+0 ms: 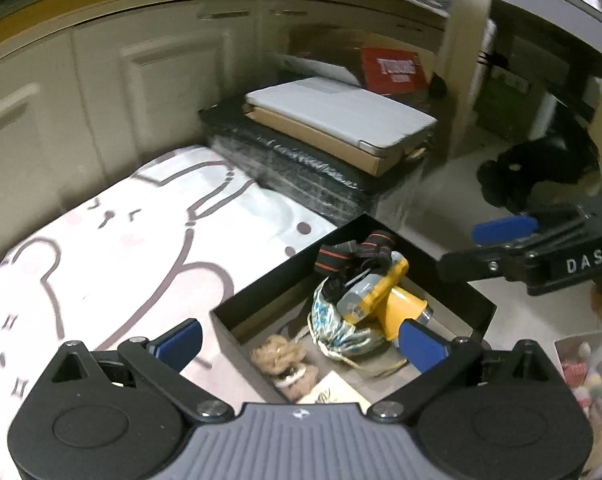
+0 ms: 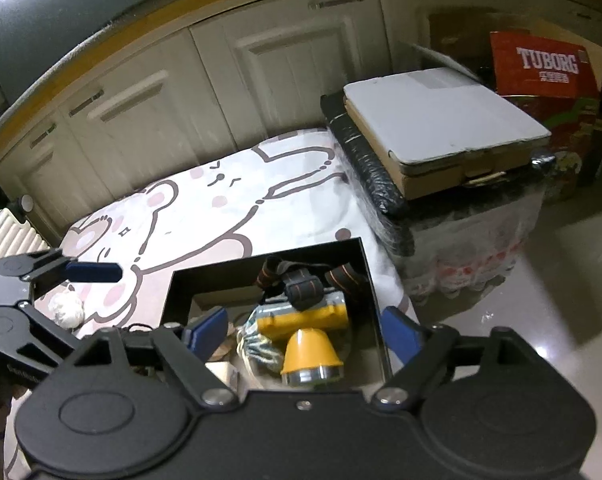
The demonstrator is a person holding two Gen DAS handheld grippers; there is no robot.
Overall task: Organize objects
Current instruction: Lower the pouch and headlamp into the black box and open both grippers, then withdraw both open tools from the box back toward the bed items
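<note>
A: Item one, black box (image 2: 365, 276). Location: near corner of the bed, on the bear-print sheet (image 1: 113, 248), its right wall close to the bed's edge above the floor (image 2: 541, 288).
B: Contents?
A: Yellow headlamp (image 2: 307, 334) with striped strap (image 1: 357, 254), lying on a bundle of blue-and-white cord (image 1: 333, 324); a coil of brown twine (image 1: 279, 358) in the near corner; a pale card (image 1: 333, 392) beside it. Judged as sorted small gear, dropped in loose rather than arranged.
B: Right gripper (image 2: 305, 334)?
A: Jaws wide, nothing between the pads, poised directly over the headlamp. It looks like a release above the box, though that is a reading of the pose only.
B: Left gripper (image 1: 301, 344)?
A: Jaws wide as well, empty, hanging over the box's near left side.
B: Anything outstanding?
A: One white crumpled ball (image 2: 67, 310) on the sheet, left of the box, near the left gripper in the right wrist view. Probably next for sorting.
B: Clearances?
A: Open sheet to the left and behind the box; free travel there. Right of the box the bed ends. Beyond the bed stands a wrapped black stack (image 1: 301, 168) topped by a flat carton (image 2: 441, 120); cabinets (image 2: 269, 64) close the back.
</note>
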